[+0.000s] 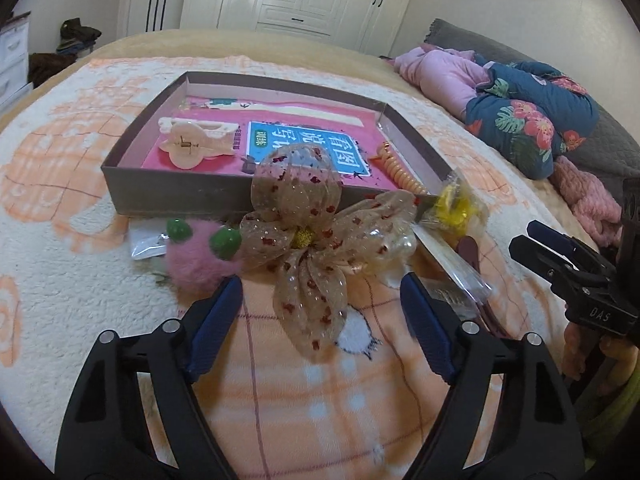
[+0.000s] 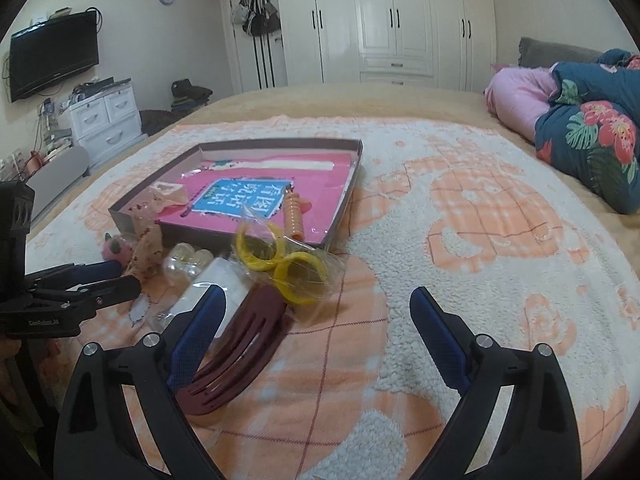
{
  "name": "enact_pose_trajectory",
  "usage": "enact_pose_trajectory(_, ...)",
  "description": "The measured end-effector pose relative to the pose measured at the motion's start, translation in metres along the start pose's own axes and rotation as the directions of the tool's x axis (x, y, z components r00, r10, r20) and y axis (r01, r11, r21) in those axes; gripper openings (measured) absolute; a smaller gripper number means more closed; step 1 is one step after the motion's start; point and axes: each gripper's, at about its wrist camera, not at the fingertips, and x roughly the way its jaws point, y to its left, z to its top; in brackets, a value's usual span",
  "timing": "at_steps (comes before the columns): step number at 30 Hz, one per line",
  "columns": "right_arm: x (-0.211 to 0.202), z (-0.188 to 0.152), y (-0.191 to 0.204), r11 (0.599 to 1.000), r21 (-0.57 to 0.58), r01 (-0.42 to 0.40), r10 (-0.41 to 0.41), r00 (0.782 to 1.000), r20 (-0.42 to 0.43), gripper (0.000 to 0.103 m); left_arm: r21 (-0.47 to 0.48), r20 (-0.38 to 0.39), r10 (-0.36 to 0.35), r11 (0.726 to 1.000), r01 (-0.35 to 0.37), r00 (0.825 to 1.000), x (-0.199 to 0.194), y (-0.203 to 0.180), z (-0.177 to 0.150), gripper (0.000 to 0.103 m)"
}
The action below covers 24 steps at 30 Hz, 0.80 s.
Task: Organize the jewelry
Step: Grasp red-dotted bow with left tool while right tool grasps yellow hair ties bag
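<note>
Jewelry and hair pieces lie on our bed blanket before the shallow box. From the left wrist, we see our left gripper with jaws apart, gripping nothing, the gauzy bow lying between them. A cream claw clip and orange coil tie rest inside the box; a pink pompom sits beside the bow.

From the right wrist, our right gripper stands wide, empty. A maroon comb clip touches its left finger; bagged yellow rings lie just beyond.
</note>
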Motion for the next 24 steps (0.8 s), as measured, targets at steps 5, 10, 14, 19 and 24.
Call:
enact_pose_trajectory(5, 0.019, 0.005, -0.009, 0.998, 0.043, -0.035, 0.037, 0.998, -0.045, 0.091, -0.006, -0.018, -0.003, 1.000, 0.003, 1.000, 0.009, 0.001, 0.003, 0.040)
enact_pose_trajectory(10, 0.038, 0.011, -0.015, 0.993, 0.089, -0.080, 0.088, 0.992, -0.092, 0.091, 0.008, -0.018, -0.013, 1.000, 0.013, 1.000, 0.008, 0.001, 0.001, 0.007)
enact_pose_trajectory(14, 0.047, 0.014, -0.015, 0.988, 0.113, -0.110, 0.122, 0.986, -0.111, 0.090, 0.047, 0.000, -0.024, 0.999, 0.024, 1.000, 0.001, -0.005, -0.001, 0.006)
enact_pose_trajectory(19, 0.057, 0.017, -0.013, 0.981, 0.123, -0.149, 0.165, 0.977, -0.132, 0.077, 0.099, 0.027, -0.048, 0.994, 0.045, 0.999, -0.011, -0.015, -0.004, 0.006)
enact_pose_trajectory(24, 0.053, 0.017, -0.004, 0.976, 0.110, -0.189, 0.203, 0.971, -0.128, 0.048, 0.095, 0.037, -0.055, 0.994, 0.051, 0.998, -0.016, -0.015, -0.004, 0.006)
